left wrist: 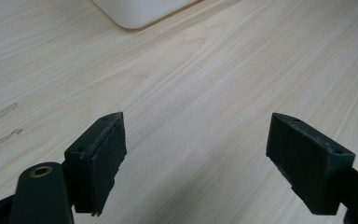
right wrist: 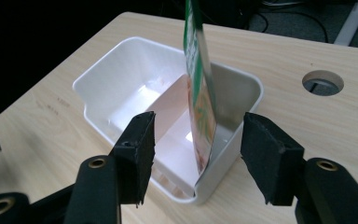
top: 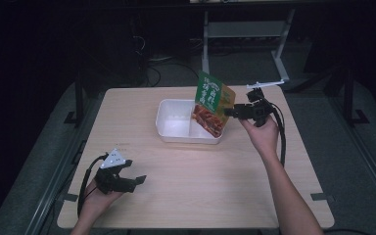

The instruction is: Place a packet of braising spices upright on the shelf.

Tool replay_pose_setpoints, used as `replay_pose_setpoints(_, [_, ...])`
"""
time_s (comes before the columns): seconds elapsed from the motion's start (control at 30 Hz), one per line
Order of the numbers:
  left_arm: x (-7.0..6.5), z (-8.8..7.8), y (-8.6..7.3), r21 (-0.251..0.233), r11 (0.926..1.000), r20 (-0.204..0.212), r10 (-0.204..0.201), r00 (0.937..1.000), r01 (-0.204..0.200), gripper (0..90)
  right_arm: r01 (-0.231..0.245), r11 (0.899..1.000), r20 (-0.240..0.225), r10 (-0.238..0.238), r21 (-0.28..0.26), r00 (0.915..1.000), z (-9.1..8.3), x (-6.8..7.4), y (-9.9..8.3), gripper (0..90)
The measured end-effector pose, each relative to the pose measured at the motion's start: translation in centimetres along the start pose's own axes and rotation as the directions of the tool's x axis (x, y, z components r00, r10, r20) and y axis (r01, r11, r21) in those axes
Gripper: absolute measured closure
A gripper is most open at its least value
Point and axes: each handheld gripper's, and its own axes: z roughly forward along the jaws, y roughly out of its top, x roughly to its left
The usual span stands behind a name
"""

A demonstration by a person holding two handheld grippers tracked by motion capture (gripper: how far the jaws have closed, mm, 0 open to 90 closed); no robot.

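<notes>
The green snack packet (top: pixel 214 103) stands on edge in the right compartment of the white tray (top: pixel 174 128) — leaning on its rim. The right gripper (top: pixel 230 112) has its jaws spread, the packet between them but not pinched. The left gripper (top: pixel 136 171) sits well apart near the table (top: pixel 200 191) edge — jaws wide, nothing in them.

A green snack packet (top: pixel 214 104), printed with pale lettering on its upper half and a picture of reddish-orange food strips on its lower half, is seen just right of centre in the upper half of the high view, standing on its lower edge and tilted, its top leaning toward the upper left. Its bottom is set inside the right-hand compartment of a white, rounded-corner container (top: pixel 174 128) divided in two, which lies flat at the middle of the high view. In the right gripper view the packet (right wrist: pixel 199 93) is seen edge-on, rising from the near compartment of the container (right wrist: pixel 121 60) at the frame's centre.
</notes>
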Motion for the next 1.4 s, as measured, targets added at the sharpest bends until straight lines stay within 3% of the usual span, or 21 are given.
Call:
replay_pose_setpoints(0.23, [0.0,0.0,0.0,0.003,1.0000,0.004,0.000,1.0000,0.000,19.6,0.002,1.000,-0.027,-0.002,0.024,0.9996,-0.7,-0.2,-0.9,41.2])
replay_pose_setpoints(0.47, [-0.1,0.1,0.0,0.009,0.9999,0.005,0.007,1.0000,-0.007,19.4,0.017,0.999,-0.029,-0.016,0.029,0.9994,-1.3,-0.2,-1.7,41.4])
replay_pose_setpoints(1.4, [-0.2,0.3,0.0,0.017,0.9998,0.006,0.013,0.9999,-0.013,19.2,-0.005,0.997,-0.050,0.009,0.072,0.9987,-3.4,-1.5,-7.0,39.9])
